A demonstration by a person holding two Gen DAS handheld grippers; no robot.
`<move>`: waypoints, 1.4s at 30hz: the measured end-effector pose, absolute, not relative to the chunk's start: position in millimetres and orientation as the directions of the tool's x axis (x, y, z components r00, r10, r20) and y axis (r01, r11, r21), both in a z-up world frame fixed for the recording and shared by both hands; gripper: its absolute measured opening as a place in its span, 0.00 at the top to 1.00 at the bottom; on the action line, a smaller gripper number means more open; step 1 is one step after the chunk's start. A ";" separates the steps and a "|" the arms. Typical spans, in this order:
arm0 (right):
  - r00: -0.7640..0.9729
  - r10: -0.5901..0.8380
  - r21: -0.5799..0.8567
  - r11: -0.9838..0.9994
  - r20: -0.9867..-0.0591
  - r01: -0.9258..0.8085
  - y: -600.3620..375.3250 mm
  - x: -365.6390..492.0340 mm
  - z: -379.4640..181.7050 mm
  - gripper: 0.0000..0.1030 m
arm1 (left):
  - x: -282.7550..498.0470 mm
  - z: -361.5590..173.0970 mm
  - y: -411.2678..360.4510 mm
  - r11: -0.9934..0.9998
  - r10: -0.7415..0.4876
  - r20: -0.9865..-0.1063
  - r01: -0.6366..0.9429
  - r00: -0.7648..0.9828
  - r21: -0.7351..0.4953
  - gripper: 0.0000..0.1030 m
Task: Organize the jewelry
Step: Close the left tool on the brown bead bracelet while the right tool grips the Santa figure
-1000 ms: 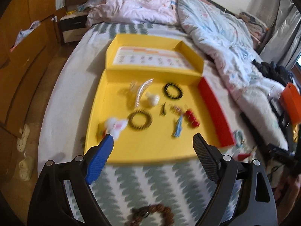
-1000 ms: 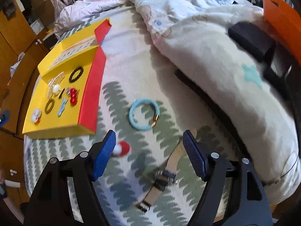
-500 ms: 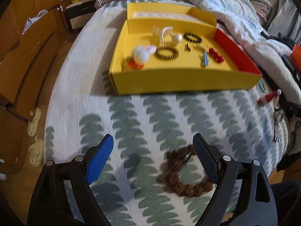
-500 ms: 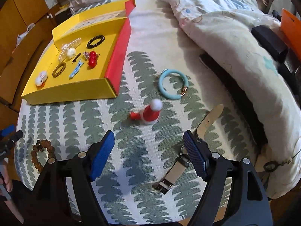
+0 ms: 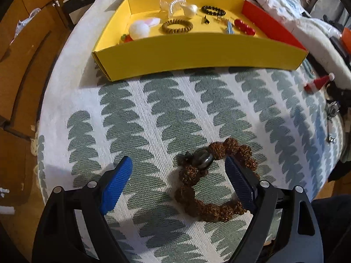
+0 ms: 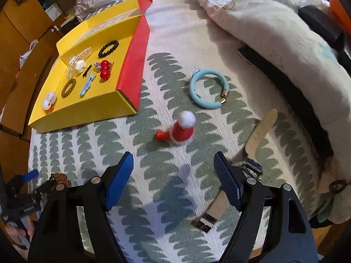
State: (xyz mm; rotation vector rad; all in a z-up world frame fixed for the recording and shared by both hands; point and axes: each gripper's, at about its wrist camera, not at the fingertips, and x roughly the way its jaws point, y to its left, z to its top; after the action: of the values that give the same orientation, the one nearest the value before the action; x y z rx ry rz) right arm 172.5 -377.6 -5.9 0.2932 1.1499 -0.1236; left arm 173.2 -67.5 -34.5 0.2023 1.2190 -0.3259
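Bracelet time: brown bead bracelet (image 5: 210, 182) lies lower centre on the bed (image 5: 153, 114), w/ our left gripper (image 5: 178, 182) spread wide around it, right finger (image 5: 239, 182) nearly over the far side. Looks light, floppy, knobbly, so we'd pinch across one strand. Right gripper (image 6: 173, 177) also spread, empty, below the santa hat (image 6: 183, 129). Yellow tray (image 5: 197, 50) waits up top.

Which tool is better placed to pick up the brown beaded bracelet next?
Left. The left tool hangs open right over the brown beaded bracelet; the right tool faces the Santa hat clip.
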 end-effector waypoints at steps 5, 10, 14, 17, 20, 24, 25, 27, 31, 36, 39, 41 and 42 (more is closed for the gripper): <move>0.411 0.065 0.182 0.950 -0.909 0.253 -374.7 185.4 -13.9 0.25 | 170.7 -40.3 -69.8 0.940 -0.089 -0.944 0.341 0.318 0.026 0.17; 0.395 0.046 0.159 0.952 -0.917 0.260 -371.6 195.9 -23.2 0.25 | 169.0 -48.1 -72.9 0.938 -0.054 -0.949 0.343 0.311 0.059 0.17; 0.375 0.029 0.138 0.954 -0.926 0.265 -373.2 201.9 -32.6 0.25 | 168.7 -57.7 -74.8 0.937 -0.056 -0.959 0.346 0.278 0.046 0.17; 0.376 0.017 0.127 0.955 -0.927 0.269 -373.8 204.7 -35.1 0.25 | 167.1 -61.2 -76.6 0.935 -0.047 -0.959 0.351 0.278 0.056 0.17; 0.398 0.018 0.137 0.952 -0.917 0.274 -375.3 206.7 -34.3 0.27 | 166.7 -62.2 -76.6 0.934 -0.043 -0.958 0.352 0.283 0.062 0.17; 0.388 0.016 0.130 0.954 -0.921 0.269 -373.5 212.1 -41.3 0.34 | 165.7 -65.2 -77.2 0.933 -0.033 -0.958 0.353 0.284 0.073 0.17; 0.381 0.004 0.116 0.955 -0.925 0.273 -372.6 214.0 -43.1 0.35 | 166.1 -66.2 -78.2 0.932 -0.028 -0.958 0.355 0.286 0.079 0.17; 0.383 0.000 0.114 0.955 -0.924 0.274 -372.8 215.7 -45.9 0.36 | 166.5 -67.5 -80.9 0.929 -0.019 -0.957 0.358 0.291 0.091 0.17; 0.380 -0.017 0.100 0.953 -0.925 0.286 -375.1 217.6 -48.0 0.48 | 169.3 -67.6 -86.2 0.929 -0.013 -0.956 0.357 0.292 0.096 0.17; 0.372 -0.014 0.102 0.951 -0.928 0.291 -379.6 214.4 -48.1 0.54 | 168.6 -65.7 -88.3 0.928 -0.022 -0.956 0.363 0.292 0.090 0.26; 0.369 -0.015 0.102 0.951 -0.929 0.293 -379.2 211.6 -47.7 0.54 | 164.2 -62.2 -92.8 0.924 -0.023 -0.955 0.370 0.297 0.093 0.35; 0.369 -0.011 0.106 0.950 -0.929 0.295 -378.9 209.7 -47.1 0.55 | 160.4 -61.4 -95.6 0.924 -0.031 -0.955 0.374 0.293 0.085 0.42; 0.370 -0.007 0.111 0.948 -0.929 0.297 -379.0 209.6 -47.1 0.55 | 159.6 -61.2 -96.1 0.923 -0.032 -0.955 0.374 0.294 0.084 0.43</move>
State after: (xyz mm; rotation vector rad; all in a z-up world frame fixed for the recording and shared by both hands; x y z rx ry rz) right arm 209.6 -379.0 -47.1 0.2787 1.1797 -0.1984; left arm 159.6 -96.1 -61.2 0.3174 1.2489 -0.2769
